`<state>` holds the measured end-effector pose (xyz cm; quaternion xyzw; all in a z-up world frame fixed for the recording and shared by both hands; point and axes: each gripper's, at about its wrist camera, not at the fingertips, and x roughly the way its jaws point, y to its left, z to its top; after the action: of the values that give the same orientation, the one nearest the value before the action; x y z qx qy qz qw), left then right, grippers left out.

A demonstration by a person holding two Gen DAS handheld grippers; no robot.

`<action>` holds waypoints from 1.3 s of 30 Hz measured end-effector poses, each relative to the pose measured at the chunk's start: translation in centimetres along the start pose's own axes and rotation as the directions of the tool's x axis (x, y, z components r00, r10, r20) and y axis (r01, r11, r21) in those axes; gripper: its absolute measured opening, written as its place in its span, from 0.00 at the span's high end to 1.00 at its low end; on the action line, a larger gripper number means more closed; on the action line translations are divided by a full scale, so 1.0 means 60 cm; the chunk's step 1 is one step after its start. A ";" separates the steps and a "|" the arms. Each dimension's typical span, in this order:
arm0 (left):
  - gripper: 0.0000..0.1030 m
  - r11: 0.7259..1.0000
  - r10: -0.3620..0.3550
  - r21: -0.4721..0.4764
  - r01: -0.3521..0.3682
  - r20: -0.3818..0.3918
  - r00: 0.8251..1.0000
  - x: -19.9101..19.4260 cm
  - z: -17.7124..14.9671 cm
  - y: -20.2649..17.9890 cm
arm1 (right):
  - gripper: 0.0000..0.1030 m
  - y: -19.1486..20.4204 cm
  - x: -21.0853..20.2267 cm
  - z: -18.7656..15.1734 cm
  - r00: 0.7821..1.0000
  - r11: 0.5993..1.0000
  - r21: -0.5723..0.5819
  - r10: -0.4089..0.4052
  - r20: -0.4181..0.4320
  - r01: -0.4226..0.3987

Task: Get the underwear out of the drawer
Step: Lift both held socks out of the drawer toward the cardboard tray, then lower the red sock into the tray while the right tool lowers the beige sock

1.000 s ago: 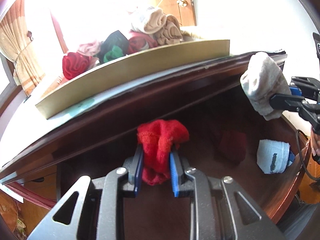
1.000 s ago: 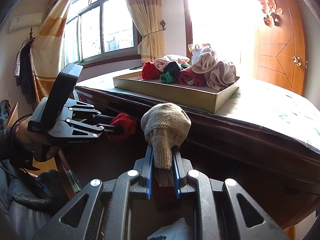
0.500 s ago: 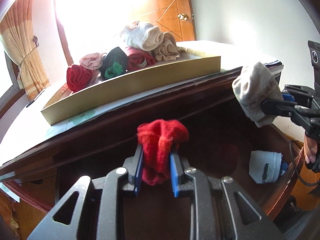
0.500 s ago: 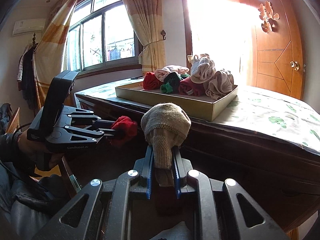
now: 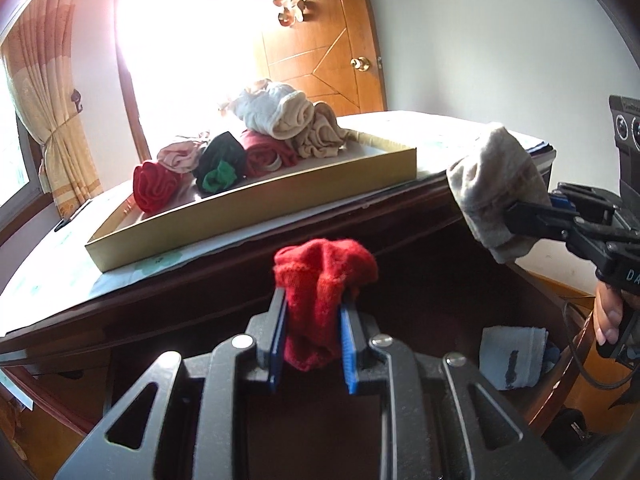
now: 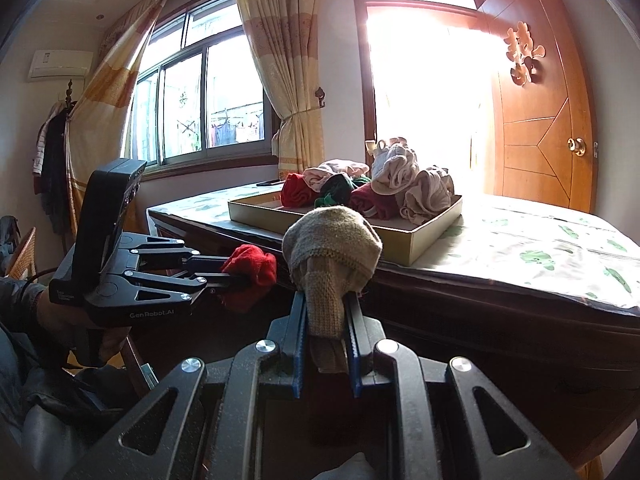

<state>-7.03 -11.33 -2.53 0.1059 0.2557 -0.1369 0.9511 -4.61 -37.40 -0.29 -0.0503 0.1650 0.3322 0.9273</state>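
Counter (image 5: 168, 276) carries a tray (image 5: 256, 220) of rolled underwear. Left gripper (image 5: 313, 334) jaws pinch a red roll (image 5: 320, 280); right gripper (image 6: 325, 338) jaws pinch a beige roll (image 6: 332, 244).

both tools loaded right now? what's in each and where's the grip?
Yes. Left tool is shut on a red rolled garment, pinched at its lower half, top bulging above. Right tool is shut on a beige rolled garment, also gripped low.
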 end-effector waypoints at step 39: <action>0.79 1.000 0.010 -0.021 -0.009 0.060 0.998 -0.007 0.075 0.025 | 0.82 0.010 0.017 0.066 1.000 0.997 -0.075 -0.016 -0.016 0.015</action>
<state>-4.86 -11.05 1.72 0.0933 0.2278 -0.1328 0.9601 -3.19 -35.52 3.09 -0.0889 0.1596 0.3303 0.9260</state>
